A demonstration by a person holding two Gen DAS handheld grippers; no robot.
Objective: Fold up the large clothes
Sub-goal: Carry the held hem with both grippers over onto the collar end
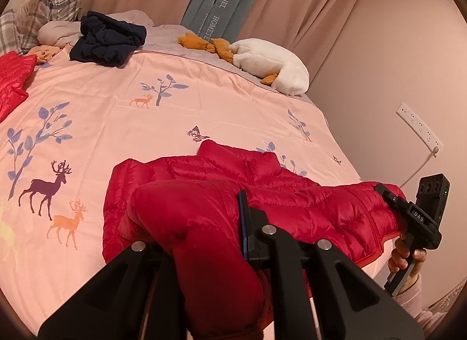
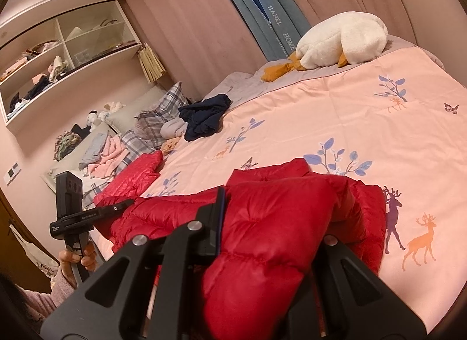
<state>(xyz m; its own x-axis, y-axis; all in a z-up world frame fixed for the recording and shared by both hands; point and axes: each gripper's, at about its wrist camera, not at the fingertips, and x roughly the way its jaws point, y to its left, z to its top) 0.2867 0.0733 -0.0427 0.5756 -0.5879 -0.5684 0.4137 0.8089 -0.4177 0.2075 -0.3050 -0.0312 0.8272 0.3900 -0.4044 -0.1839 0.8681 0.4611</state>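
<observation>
A red puffer jacket (image 1: pixel 233 176) lies near the front edge of the pink bed cover (image 1: pixel 175 100); it also shows in the right wrist view (image 2: pixel 181 208). My left gripper (image 1: pixel 201 223) is shut on a bunched edge of the jacket, which bulges over and hides its left finger. My right gripper (image 2: pixel 268 223) is shut on another part of the jacket and holds it lifted; the fabric hides its right finger. The right gripper shows in the left wrist view (image 1: pixel 405 208), the left gripper in the right wrist view (image 2: pixel 116 208).
A second red garment (image 1: pixel 11 80) lies at the left. A dark navy garment (image 1: pixel 108 39), plaid pillows (image 1: pixel 46 7) and a white plush goose (image 1: pixel 271 62) lie at the far side. Shelves (image 2: pixel 58 56) hang on the wall. A socket strip (image 1: pixel 420 129) is on the right wall.
</observation>
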